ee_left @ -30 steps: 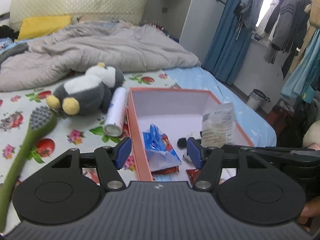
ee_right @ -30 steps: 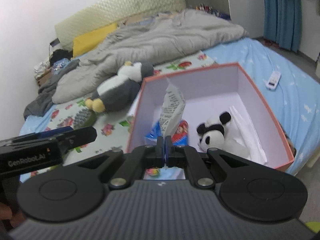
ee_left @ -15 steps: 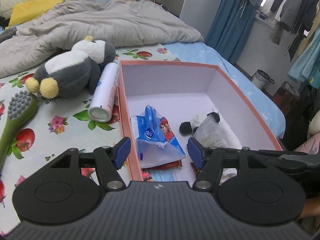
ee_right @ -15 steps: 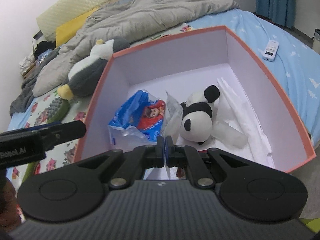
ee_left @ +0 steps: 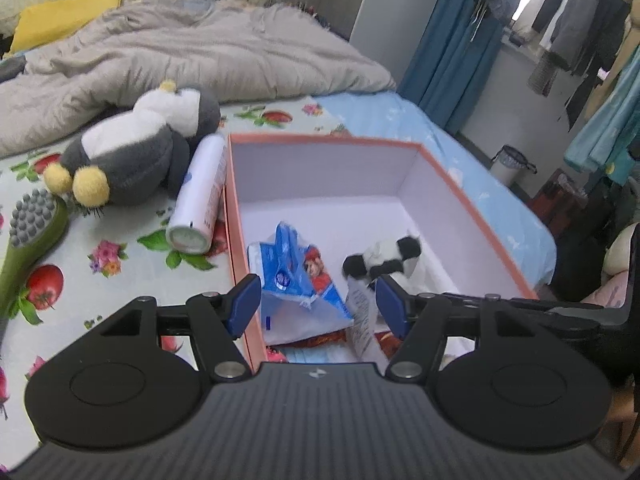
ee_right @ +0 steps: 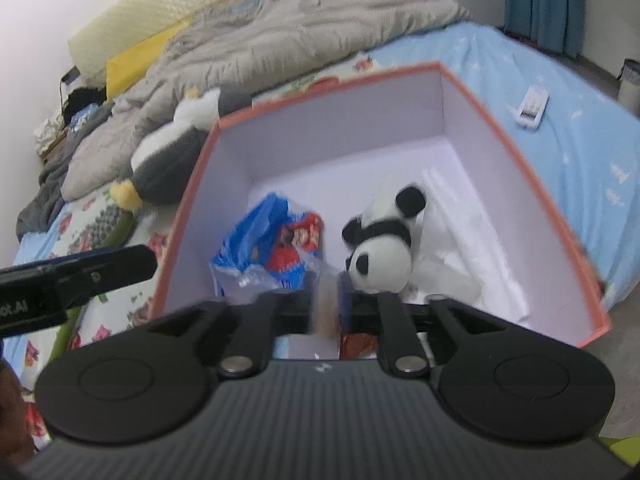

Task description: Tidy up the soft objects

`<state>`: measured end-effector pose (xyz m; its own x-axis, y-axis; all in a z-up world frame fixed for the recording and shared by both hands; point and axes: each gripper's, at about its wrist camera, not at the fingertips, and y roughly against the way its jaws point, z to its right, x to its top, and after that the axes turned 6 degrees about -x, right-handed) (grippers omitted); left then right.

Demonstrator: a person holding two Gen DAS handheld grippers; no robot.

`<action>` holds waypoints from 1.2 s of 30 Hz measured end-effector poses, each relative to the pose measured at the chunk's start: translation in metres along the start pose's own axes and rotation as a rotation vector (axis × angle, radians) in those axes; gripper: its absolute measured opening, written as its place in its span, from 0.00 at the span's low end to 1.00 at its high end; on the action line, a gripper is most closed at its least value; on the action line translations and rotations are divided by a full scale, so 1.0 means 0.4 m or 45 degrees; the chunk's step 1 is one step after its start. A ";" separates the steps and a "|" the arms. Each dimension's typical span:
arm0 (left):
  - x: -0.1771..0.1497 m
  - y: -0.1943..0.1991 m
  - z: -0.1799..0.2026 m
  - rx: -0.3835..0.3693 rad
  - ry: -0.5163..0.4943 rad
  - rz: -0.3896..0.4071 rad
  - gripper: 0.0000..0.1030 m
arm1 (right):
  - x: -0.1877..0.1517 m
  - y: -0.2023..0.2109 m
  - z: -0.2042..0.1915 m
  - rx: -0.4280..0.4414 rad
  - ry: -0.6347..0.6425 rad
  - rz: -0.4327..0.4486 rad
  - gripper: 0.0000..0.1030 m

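Note:
An orange box [ee_left: 236,216] with a white inside lies on the bed. In it are a small panda plush [ee_right: 380,248], a blue tissue pack [ee_left: 292,276] and white plastic. My right gripper [ee_right: 320,304] is low over the box's near end, jaws parted, and a clear printed packet [ee_right: 324,304] drops between them; the packet shows in the left wrist view [ee_left: 362,316]. My left gripper [ee_left: 318,300] is open and empty above the box's near left wall. A grey and white penguin plush [ee_left: 140,148] lies on the bed left of the box.
A white spray can [ee_left: 200,196] lies against the box's left wall. A green brush with a grey head [ee_left: 30,236] lies at the left. A grey quilt [ee_left: 180,52] covers the far bed. A white remote [ee_right: 532,108] lies right of the box.
My right gripper came down into the box with the packet, then its jaws parted and let the packet go. The left gripper shifted a little and stayed open.

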<state>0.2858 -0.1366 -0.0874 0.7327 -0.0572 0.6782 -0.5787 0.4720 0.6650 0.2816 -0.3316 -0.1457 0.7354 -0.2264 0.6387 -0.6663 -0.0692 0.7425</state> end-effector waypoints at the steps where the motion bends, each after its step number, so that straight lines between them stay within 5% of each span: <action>1: 0.005 0.017 0.006 -0.006 -0.004 0.011 0.67 | 0.005 0.021 0.000 -0.003 -0.004 0.026 0.51; 18: 0.000 0.341 0.144 -0.065 -0.112 0.224 0.74 | -0.001 0.401 -0.010 -0.023 0.066 0.333 0.50; 36: -0.106 0.473 0.202 -0.047 -0.132 0.229 0.74 | -0.107 0.488 -0.025 -0.015 0.122 0.364 0.50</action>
<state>0.1162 -0.1158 0.0349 0.5769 -0.0581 0.8147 -0.6820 0.5146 0.5197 0.1215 -0.3257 -0.0261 0.5268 -0.1420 0.8380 -0.8469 -0.0044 0.5317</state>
